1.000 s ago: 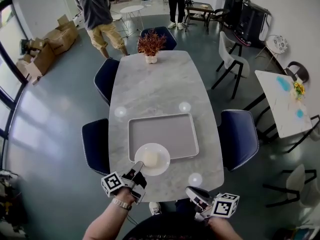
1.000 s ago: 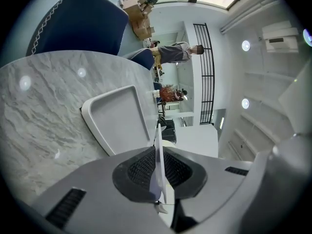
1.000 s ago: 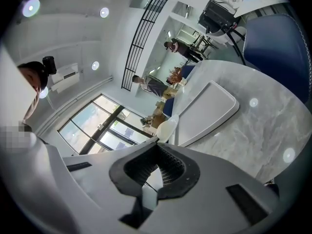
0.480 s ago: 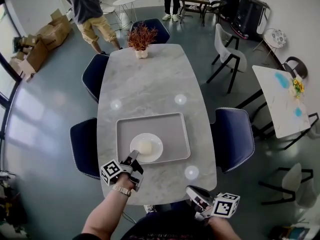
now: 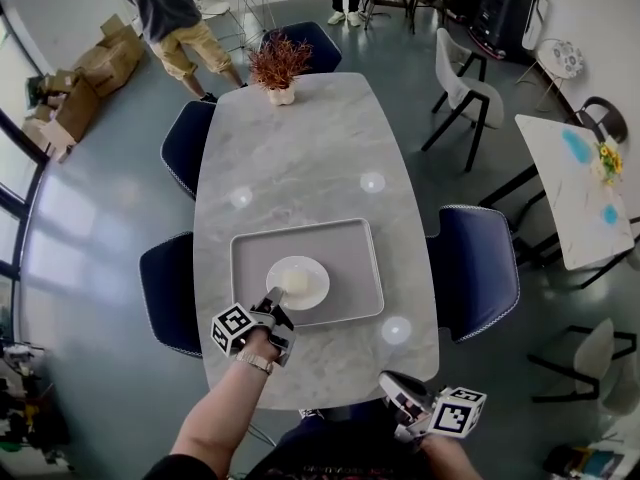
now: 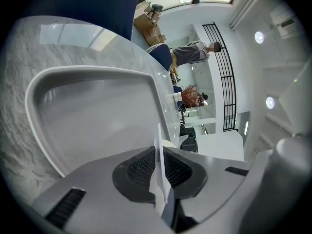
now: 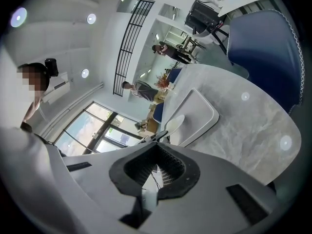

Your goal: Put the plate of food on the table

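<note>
Moved inward from the table's near edge, the round white plate [image 5: 314,272] is over the grey rectangular tray [image 5: 345,246], my left gripper [image 5: 277,302] pinching its rim.

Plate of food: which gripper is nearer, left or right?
Left. The left gripper is clamped on the plate's near rim, over the tray. The right gripper is off the table's near edge, well clear of the plate.

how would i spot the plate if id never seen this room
On the long marble table lies a grey tray. The plate is at its near side, rim pinched by the left gripper. Unlike the small bare discs around the tray, it is white and carries a pale bun.
</note>
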Motion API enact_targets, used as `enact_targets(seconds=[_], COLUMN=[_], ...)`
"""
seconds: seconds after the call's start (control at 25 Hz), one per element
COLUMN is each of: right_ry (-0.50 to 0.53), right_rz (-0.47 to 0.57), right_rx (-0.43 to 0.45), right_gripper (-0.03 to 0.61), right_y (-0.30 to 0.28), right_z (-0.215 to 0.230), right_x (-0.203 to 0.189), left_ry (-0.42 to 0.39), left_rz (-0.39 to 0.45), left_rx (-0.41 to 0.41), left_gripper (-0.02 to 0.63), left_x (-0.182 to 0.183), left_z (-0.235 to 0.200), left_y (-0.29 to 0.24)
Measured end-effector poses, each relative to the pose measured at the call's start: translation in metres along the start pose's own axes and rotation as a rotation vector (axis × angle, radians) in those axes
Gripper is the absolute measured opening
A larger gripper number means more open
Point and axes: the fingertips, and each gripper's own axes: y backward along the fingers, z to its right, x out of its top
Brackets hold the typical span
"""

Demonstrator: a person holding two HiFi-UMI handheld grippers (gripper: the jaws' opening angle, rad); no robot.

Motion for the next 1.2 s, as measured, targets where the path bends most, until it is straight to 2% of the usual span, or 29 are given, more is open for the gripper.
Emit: enact_targets(seconds=[0.36, 0.92, 1.04, 1.2], right_ry=[-0.027, -0.052, -0.053, -0.056], right_rz=[0.040, 0.040, 0.041, 0.039], right_rx=[-0.018, -0.008, -0.010, -0.006], right_gripper=[0.011, 0.011, 0.011, 0.011], right_y=[0.012, 0.017, 0.018, 0.019], right_z=[0.011, 0.017, 0.020, 0.019], right_x=[0.010, 0.011, 0.012, 0.013], left_ry=[-0.043, -0.101, -0.153, -0.268], left_rz=[0.002, 0.016, 0.013, 0.008], left_rx=[0.058, 0.179, 0.220, 0.288], left_gripper=[0.032, 0.032, 0.034, 0.053], left_x=[0.003, 0.006, 0.008, 0.012], left_z=[-0.001, -0.016, -0.016, -0.014], left_y=[-0.024, -0.034, -0.035, -0.032])
